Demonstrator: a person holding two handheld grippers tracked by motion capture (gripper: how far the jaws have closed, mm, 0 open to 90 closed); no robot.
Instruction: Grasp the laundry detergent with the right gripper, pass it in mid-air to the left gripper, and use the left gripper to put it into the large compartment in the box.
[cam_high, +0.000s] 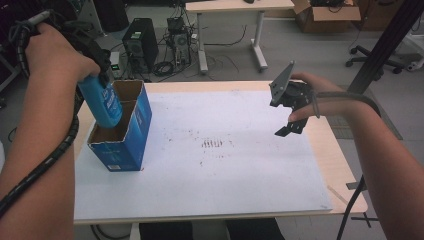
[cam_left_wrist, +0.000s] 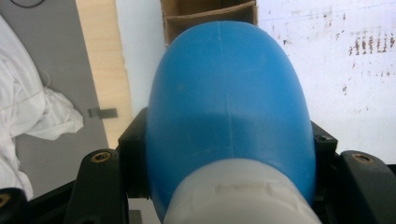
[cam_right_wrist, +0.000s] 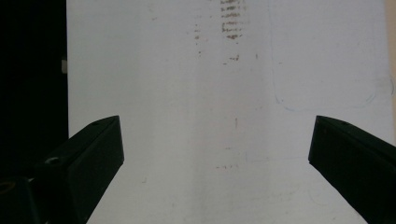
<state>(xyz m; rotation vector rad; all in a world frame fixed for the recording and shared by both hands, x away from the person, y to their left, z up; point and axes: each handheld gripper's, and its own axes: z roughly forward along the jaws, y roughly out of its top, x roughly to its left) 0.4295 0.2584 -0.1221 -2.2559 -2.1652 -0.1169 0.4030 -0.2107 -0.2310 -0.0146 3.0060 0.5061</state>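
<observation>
The left tongs (cam_high: 97, 80) grip a blue bottle (cam_high: 102, 102) near its white cap (cam_left_wrist: 243, 198), base down, and hold it partly inside the open top of a blue carton (cam_high: 125, 132). The carton stands upright at the left side of the white worktop (cam_high: 225, 170). Holding the bottle by its neck leaves the body free to slide between the cardboard walls, and the bottle leans a little, in line with the carton's slanted opening. In the left gripper view the brown inner walls show just beyond the bottle's rounded base, so the bottle appears lined up with the opening but not yet fully seated. The right tongs (cam_high: 290, 125) hang released above the worktop's right side, well apart from the carton, jaws spread wide with nothing between them, seemingly kept clear of the loading. Faint brown marks (cam_high: 212, 144) stain the sheet at the centre.
</observation>
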